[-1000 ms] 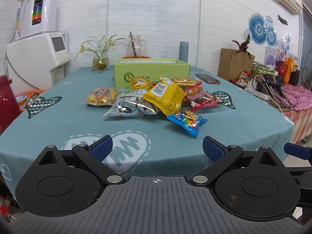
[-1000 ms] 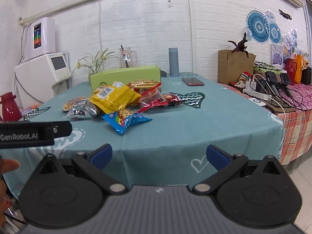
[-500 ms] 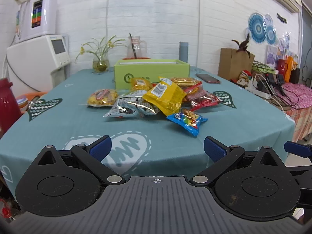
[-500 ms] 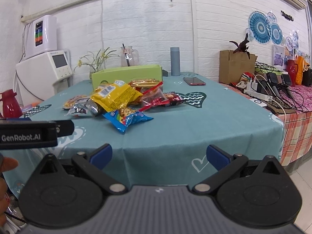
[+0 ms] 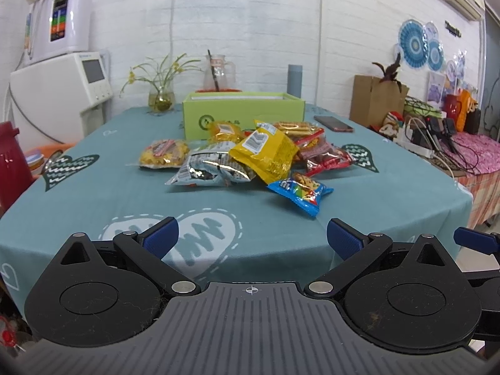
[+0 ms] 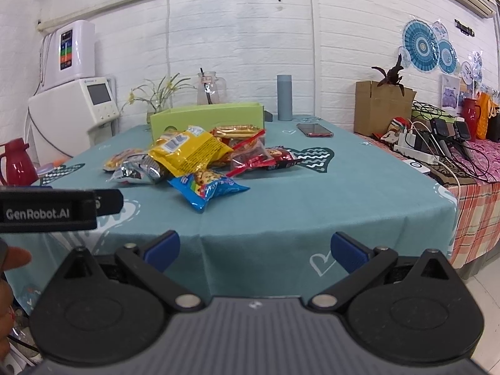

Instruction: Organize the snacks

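Note:
A pile of snack packets lies mid-table: a yellow bag (image 5: 265, 153) (image 6: 187, 151), a silver bag (image 5: 209, 172) (image 6: 137, 172), a blue packet (image 5: 300, 192) (image 6: 207, 189), red packets (image 5: 325, 156) (image 6: 262, 157) and a small yellow packet (image 5: 164, 153). Behind them stands an open green box (image 5: 243, 114) (image 6: 206, 118). My left gripper (image 5: 251, 239) is open and empty at the table's near edge. My right gripper (image 6: 254, 248) is open and empty, off the table's front corner. The left gripper's body (image 6: 59, 207) shows at the left of the right wrist view.
The table has a teal cloth (image 5: 125, 197) (image 6: 312, 200). A phone (image 5: 332, 123), a grey bottle (image 5: 294, 79), a glass jug (image 5: 217, 73) and a flower vase (image 5: 161, 100) stand at the back. A red thermos (image 5: 9, 162) is left; chargers and cables (image 6: 437, 143) right.
Both views have shifted very slightly; the grippers stay open and the snacks have not moved.

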